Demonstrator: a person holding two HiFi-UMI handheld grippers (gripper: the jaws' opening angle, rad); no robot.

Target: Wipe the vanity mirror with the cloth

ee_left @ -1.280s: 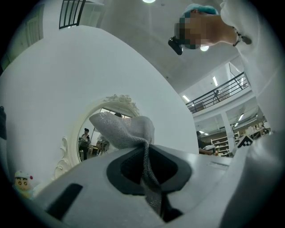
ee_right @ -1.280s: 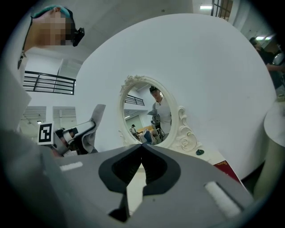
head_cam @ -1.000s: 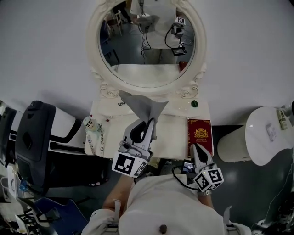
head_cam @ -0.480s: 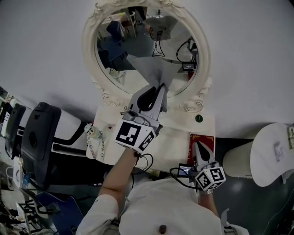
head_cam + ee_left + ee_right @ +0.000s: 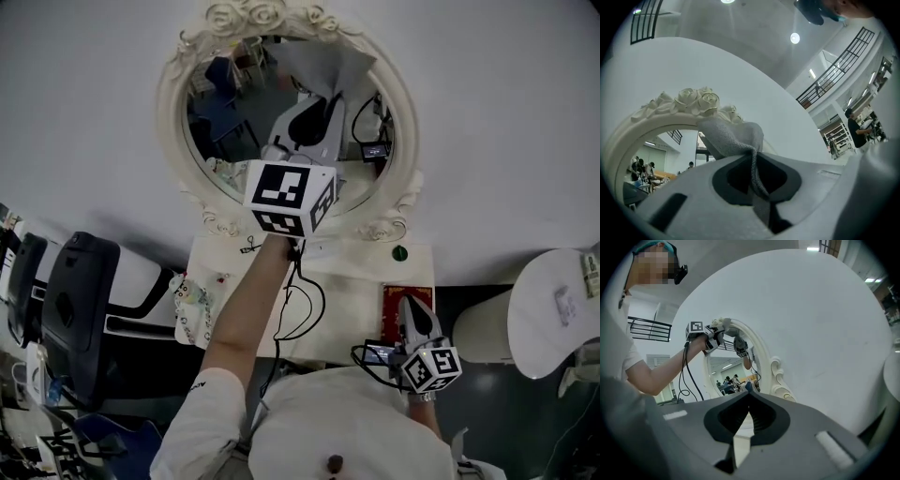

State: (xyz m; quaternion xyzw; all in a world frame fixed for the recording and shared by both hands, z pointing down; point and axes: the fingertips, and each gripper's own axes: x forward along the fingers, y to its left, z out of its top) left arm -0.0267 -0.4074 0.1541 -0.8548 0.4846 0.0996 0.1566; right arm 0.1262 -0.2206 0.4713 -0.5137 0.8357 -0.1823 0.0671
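The left gripper (image 5: 322, 101) is clenched on a pinched fold of the cloth (image 5: 323, 64), raised to the top of the mirror (image 5: 220, 122) just under its carved roses. I cannot tell whether the cloth touches the glass. The cloth looks light, soft and limp, flopping over the jaw tips. A grip on a bunched fold, as here, should leave a loose pad for wiping. The glass is likely fragile, so press lightly. The right gripper (image 5: 413, 309) hangs low over the table (image 5: 337, 291), jaws together on nothing.
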